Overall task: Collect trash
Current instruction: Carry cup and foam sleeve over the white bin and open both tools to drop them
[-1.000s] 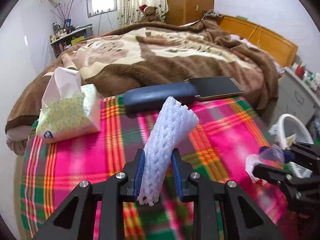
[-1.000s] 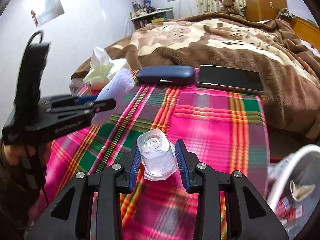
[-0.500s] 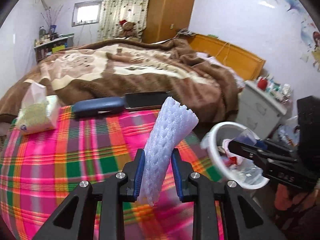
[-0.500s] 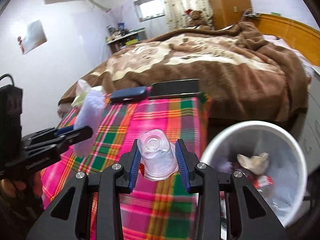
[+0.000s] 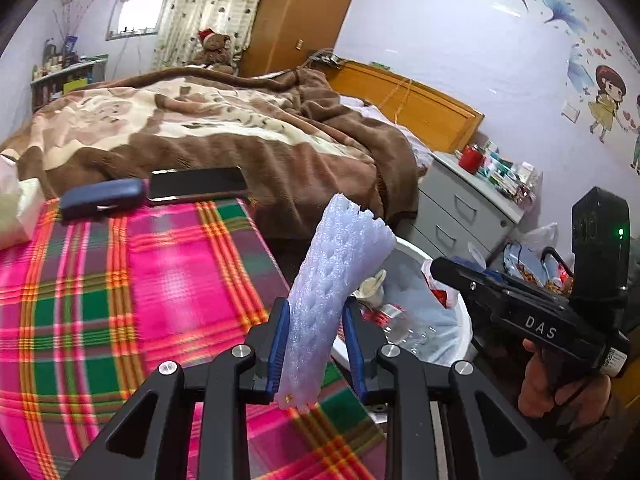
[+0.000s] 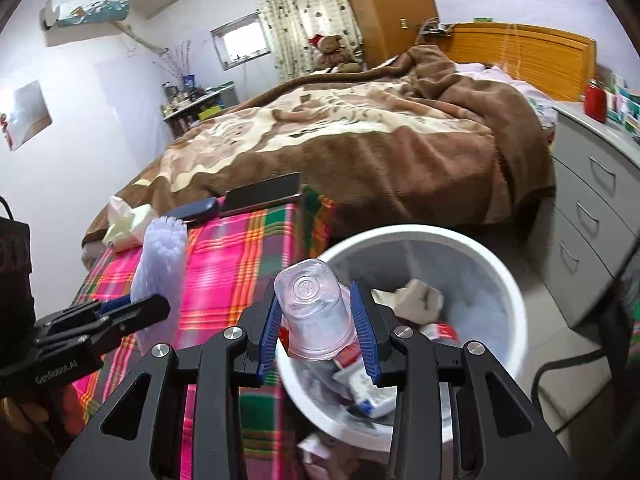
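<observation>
My left gripper (image 5: 314,344) is shut on a white foam net sleeve (image 5: 336,280) that stands up between its blue pads, over the right edge of the plaid-covered table (image 5: 120,300). My right gripper (image 6: 314,328) is shut on a clear plastic cup (image 6: 312,312), held bottom-forward above the near rim of a white trash bin (image 6: 496,280). The bin holds crumpled paper, wrappers and a clear bottle. In the left wrist view the bin (image 5: 456,320) lies just right of the sleeve, with the right gripper (image 5: 444,270) over it. The right wrist view shows the sleeve (image 6: 162,272) at left.
On the table's far edge lie a dark blue case (image 5: 102,198), a black flat device (image 5: 196,184) and a tissue pack (image 6: 124,222). A bed with a brown blanket (image 5: 200,128) is behind. A grey drawer unit (image 6: 592,216) stands right of the bin.
Both grippers have swung right from over the table toward the bin, each keeping its load. The bin now fills the right wrist view under the cup.
</observation>
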{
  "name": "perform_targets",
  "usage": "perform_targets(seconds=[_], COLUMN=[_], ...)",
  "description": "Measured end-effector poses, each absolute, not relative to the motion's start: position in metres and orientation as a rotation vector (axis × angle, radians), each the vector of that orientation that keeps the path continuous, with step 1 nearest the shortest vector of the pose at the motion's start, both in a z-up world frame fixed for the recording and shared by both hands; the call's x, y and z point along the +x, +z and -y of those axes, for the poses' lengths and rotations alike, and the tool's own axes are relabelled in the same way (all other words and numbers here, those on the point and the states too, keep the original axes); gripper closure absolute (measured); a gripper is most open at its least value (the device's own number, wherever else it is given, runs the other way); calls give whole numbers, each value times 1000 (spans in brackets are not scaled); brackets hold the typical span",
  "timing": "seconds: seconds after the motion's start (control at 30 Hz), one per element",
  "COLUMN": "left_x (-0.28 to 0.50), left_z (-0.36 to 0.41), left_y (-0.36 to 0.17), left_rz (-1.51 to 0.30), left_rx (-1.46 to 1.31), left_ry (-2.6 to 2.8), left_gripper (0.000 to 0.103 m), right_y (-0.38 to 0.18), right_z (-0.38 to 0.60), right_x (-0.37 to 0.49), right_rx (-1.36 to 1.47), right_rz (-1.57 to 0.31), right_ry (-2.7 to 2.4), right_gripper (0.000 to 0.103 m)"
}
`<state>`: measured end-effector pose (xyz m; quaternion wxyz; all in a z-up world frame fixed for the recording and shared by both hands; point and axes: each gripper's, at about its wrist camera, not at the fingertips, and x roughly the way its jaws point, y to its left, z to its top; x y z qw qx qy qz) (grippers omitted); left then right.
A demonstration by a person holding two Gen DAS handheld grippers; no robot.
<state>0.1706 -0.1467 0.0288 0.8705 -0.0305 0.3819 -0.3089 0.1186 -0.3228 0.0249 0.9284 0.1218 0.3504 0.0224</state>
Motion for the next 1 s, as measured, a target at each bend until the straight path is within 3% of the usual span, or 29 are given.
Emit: perform_targets(seconds=[0.57,0.6,0.63,0.7,0.77,1.0], left_x=[169,170,171,172,173,166], left_z=[217,220,223,224,225,223], left_y=[-5,-7,-9,-12,-13,-8], left_rz=[-892,-893,-899,-908,-909,-881], left_rx=[7,15,20,6,-9,19], left_ry=[-695,-695,-695,-696,-702,-642], left_gripper=[72,69,66,48,44,43], right_y=[-13,-14,-15,-17,-18,-13], right_z=[362,363,366,371,375,374], right_x=[120,119,119,118,117,109], right_rx=[272,269,268,277,287,287], right_rz=[-830,-833,-835,-835,-831,-789], right_ry=[-67,-82,-90,-93,-104,-89], right_gripper=[66,60,47,37,37,37])
